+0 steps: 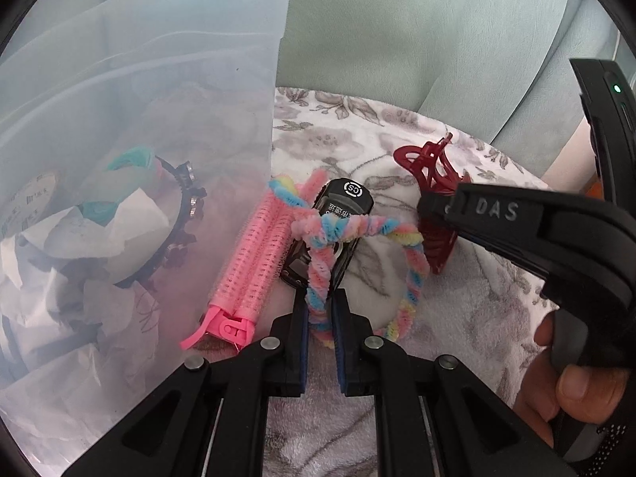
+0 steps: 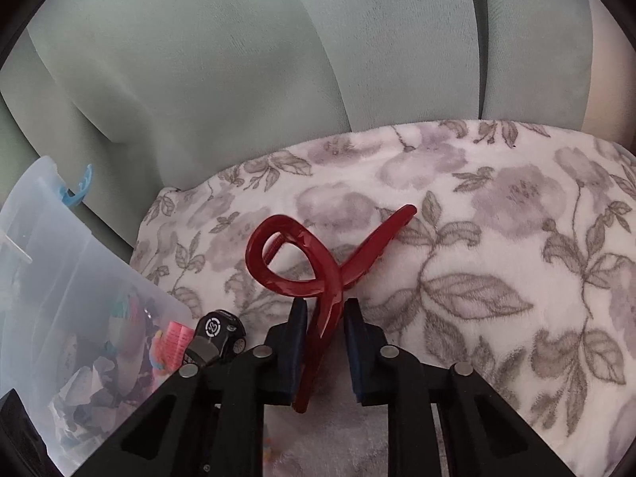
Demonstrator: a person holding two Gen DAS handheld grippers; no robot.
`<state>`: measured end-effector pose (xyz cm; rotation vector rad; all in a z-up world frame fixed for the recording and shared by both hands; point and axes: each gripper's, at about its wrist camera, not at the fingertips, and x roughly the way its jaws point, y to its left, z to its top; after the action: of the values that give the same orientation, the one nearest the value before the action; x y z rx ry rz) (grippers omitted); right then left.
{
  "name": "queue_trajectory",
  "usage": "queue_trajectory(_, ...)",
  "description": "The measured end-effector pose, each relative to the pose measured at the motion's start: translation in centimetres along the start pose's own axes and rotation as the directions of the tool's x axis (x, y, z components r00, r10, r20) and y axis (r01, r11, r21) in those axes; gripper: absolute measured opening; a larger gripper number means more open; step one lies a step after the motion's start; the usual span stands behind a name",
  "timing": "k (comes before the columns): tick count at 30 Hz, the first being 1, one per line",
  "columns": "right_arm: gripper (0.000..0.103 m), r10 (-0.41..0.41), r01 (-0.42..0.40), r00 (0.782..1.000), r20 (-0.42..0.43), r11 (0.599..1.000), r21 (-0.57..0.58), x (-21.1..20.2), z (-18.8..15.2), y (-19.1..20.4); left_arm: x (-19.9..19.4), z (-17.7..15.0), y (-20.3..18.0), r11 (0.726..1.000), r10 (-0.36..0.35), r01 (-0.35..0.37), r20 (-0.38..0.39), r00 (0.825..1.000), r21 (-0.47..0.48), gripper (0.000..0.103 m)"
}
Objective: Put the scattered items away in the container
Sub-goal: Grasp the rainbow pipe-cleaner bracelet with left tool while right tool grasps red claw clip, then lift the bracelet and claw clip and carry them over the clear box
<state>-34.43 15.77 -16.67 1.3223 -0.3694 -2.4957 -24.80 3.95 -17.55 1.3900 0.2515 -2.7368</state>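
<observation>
From the left wrist view, the left tool (image 1: pixel 320 310) pinches the rainbow fuzzy loop (image 1: pixel 359 230). The loop lies over a black toy car (image 1: pixel 332 230), beside a pink hair roller (image 1: pixel 248 262) and the clear container (image 1: pixel 139 119), on the flowery blanket (image 1: pixel 397 151).

From the right wrist view, the right tool (image 2: pixel 326 314) is closed on the dark red hair claw (image 2: pixel 318 274), which is on the blanket's middle.
</observation>
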Motion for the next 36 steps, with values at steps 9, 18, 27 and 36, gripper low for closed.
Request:
queue_trajectory(9,0.011,0.031,-0.031,1.000,0.002,0.996,0.079,-3.2,-2.8,-2.2,-0.2,-0.3,-0.2,0.999,0.010,-0.010,0.001,1.000,0.046,0.012)
queue_trajectory(18,0.010,0.067,-0.074,0.997,0.040,0.972,0.223,-7.9,-7.2,-5.0,-1.2,-1.1,-0.7,0.996,0.035,-0.034,-0.015,0.999,0.083,0.011)
queue_trajectory(27,0.010,0.132,-0.141,0.990,0.049,0.934,0.327,-12.2,-11.1,-6.0,-3.4,-3.1,-1.1,0.993,0.045,-0.039,-0.052,0.998,0.114,0.011)
queue_trajectory(36,0.010,0.174,-0.196,0.980,0.093,0.915,0.354,-16.3,-13.4,-5.9,-7.6,-4.5,-2.2,0.989,0.024,-0.018,-0.043,0.999,0.148,0.007)
